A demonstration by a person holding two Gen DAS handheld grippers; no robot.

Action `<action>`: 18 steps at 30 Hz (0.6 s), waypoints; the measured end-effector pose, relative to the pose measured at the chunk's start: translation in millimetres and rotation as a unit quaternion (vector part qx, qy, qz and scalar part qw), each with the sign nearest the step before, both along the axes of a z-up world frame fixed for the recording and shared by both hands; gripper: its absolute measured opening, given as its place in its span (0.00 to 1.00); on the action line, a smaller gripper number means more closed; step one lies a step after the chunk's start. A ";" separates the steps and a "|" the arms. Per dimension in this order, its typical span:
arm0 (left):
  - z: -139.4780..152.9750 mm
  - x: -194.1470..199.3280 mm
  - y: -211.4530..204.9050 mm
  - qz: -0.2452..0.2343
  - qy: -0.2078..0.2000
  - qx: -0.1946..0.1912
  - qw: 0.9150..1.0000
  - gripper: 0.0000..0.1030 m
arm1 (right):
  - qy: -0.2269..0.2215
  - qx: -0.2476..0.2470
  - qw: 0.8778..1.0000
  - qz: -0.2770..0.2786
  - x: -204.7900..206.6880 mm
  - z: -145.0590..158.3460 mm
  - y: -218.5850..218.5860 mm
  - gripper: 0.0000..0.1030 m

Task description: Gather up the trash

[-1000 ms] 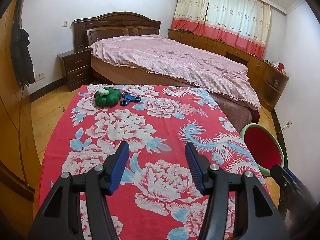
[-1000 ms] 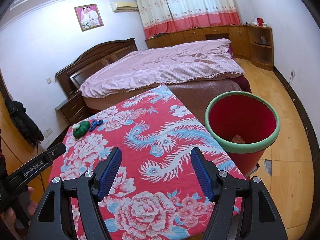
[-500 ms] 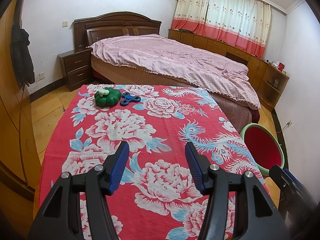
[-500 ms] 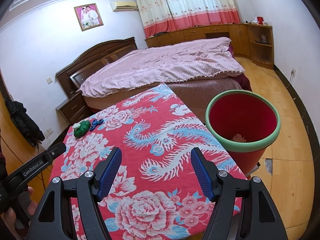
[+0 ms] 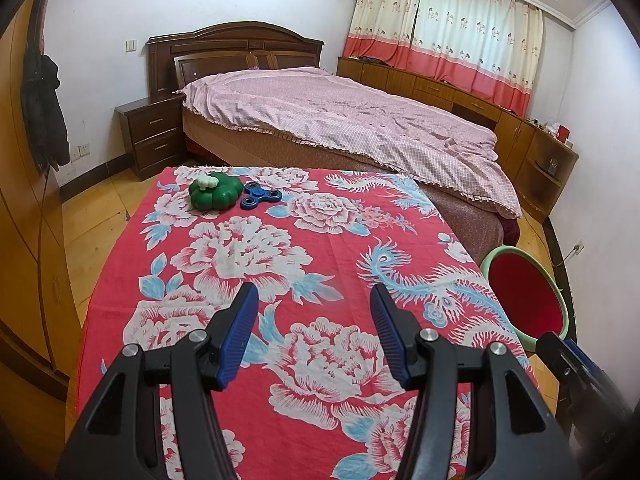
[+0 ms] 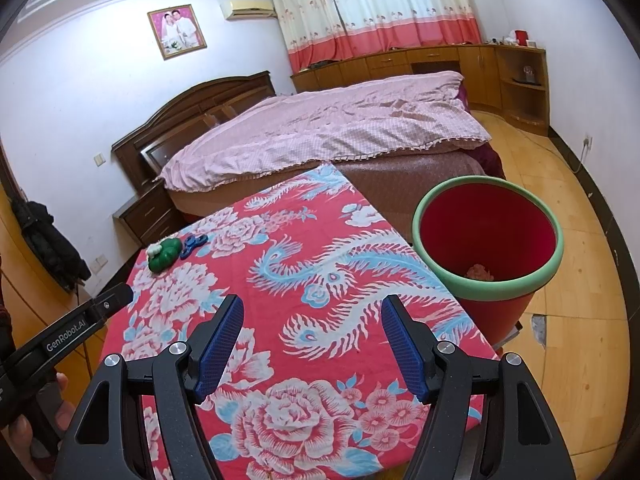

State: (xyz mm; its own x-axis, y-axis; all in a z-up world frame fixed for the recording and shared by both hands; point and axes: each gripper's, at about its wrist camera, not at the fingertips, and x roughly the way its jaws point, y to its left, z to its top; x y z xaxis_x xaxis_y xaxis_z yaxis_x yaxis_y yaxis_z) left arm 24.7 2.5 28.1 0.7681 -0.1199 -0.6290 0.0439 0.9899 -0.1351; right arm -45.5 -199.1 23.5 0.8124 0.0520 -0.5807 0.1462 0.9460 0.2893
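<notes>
A red bin with a green rim (image 6: 488, 240) stands on the floor at the table's right edge; a pinkish crumpled scrap (image 6: 478, 272) lies at its bottom. The bin also shows in the left wrist view (image 5: 524, 296). My left gripper (image 5: 314, 304) is open and empty over the near part of the red floral tablecloth (image 5: 280, 260). My right gripper (image 6: 312, 312) is open and empty over the cloth (image 6: 304, 280), left of the bin. A green pumpkin-shaped toy (image 5: 216, 192) and a blue fidget spinner (image 5: 260, 197) lie at the far left corner, also in the right wrist view: toy (image 6: 163, 254), spinner (image 6: 193, 244).
A bed with a pink cover (image 5: 340, 120) stands just behind the table. A dark nightstand (image 5: 152, 136) is at the far left. Wooden cabinets (image 6: 440, 64) line the wall under the curtains. Wooden floor (image 6: 572, 280) lies right of the bin.
</notes>
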 end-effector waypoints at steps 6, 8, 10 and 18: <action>0.0 0.2 -0.1 0.000 0.001 0.000 1.000 0.56 | 0.000 0.000 1.000 0.000 0.0 0.1 0.4 0.71; 0.0 0.1 -0.1 0.000 0.000 0.000 1.000 0.56 | 0.000 0.000 1.000 0.000 0.2 0.1 -0.1 0.71; -0.2 0.5 0.3 0.000 0.001 0.000 1.000 0.56 | 0.000 0.000 1.000 0.000 0.2 0.2 -0.2 0.71; 0.1 0.3 -0.1 0.000 0.002 0.000 1.000 0.56 | 0.002 0.002 1.000 0.001 -0.1 -1.7 0.5 0.71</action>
